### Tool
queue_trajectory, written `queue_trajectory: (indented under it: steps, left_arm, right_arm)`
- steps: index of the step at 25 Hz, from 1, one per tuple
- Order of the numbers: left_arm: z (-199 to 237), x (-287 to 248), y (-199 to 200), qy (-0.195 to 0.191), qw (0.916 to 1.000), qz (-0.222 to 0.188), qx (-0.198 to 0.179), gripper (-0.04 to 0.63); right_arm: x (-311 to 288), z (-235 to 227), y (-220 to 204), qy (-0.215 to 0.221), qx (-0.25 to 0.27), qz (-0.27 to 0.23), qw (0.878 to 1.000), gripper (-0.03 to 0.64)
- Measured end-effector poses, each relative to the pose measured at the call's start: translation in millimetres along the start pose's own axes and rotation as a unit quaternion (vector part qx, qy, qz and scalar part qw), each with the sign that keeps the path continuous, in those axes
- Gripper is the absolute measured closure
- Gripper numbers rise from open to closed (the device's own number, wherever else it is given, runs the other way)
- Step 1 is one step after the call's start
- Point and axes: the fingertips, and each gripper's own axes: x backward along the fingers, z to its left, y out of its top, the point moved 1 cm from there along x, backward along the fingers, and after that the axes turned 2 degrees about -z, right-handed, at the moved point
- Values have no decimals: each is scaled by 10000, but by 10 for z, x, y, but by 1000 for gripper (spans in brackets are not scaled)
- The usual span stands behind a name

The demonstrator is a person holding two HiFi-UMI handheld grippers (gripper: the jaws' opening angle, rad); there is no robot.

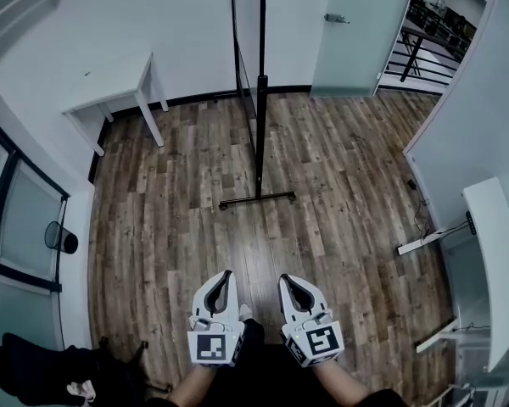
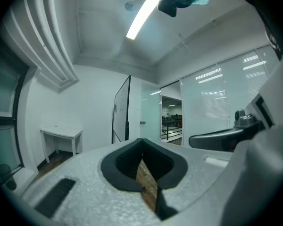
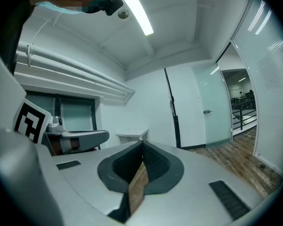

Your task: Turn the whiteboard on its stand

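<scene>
Fingers together and empty on my left gripper (image 1: 227, 275) and right gripper (image 1: 285, 279); shoving the whiteboard (image 1: 260, 83) off-centre could tip its stand (image 1: 256, 198).

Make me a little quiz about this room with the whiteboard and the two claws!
1. True or false: the left claw is touching the whiteboard.
2. In the head view, what stands left of the whiteboard? A) a white table B) a red sofa C) a fridge
3. Fill in: the right claw is shut and holds ____.
Key: 1 false, floor lies between them; 2 A; 3 nothing.
</scene>
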Motion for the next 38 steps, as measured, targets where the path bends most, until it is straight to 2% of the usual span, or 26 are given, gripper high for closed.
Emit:
queue_trajectory:
  steps: [5, 11, 17, 21, 31, 38]
  left_arm:
    - [312, -284, 11, -187, 9998, 5, -48, 580]
    - [636, -548, 99, 1, 9999, -70, 87, 580]
    - [769, -764, -23, -182, 9998, 1, 43, 580]
    - [845, -1025, -27, -169, 9998, -29, -23, 580]
    - [1226, -1996, 132, 213, 9997, -146, 44, 580]
    - [1385, -2778, 289, 119, 9996, -235, 38, 580]
  right_arm:
    - [-466, -31, 16, -112, 15, -32, 9999, 607]
    - [-879, -98, 54, -196, 35, -14, 9998, 607]
    - [-1206, -172, 34, -188, 26, 1, 9998, 607]
    - [-1498, -331, -10, -145, -4, 32, 9999, 607]
    - [-2476, -885, 147, 1, 75, 13, 10000, 607]
    - [-3142, -1356, 335, -12, 134, 26, 9999, 607]
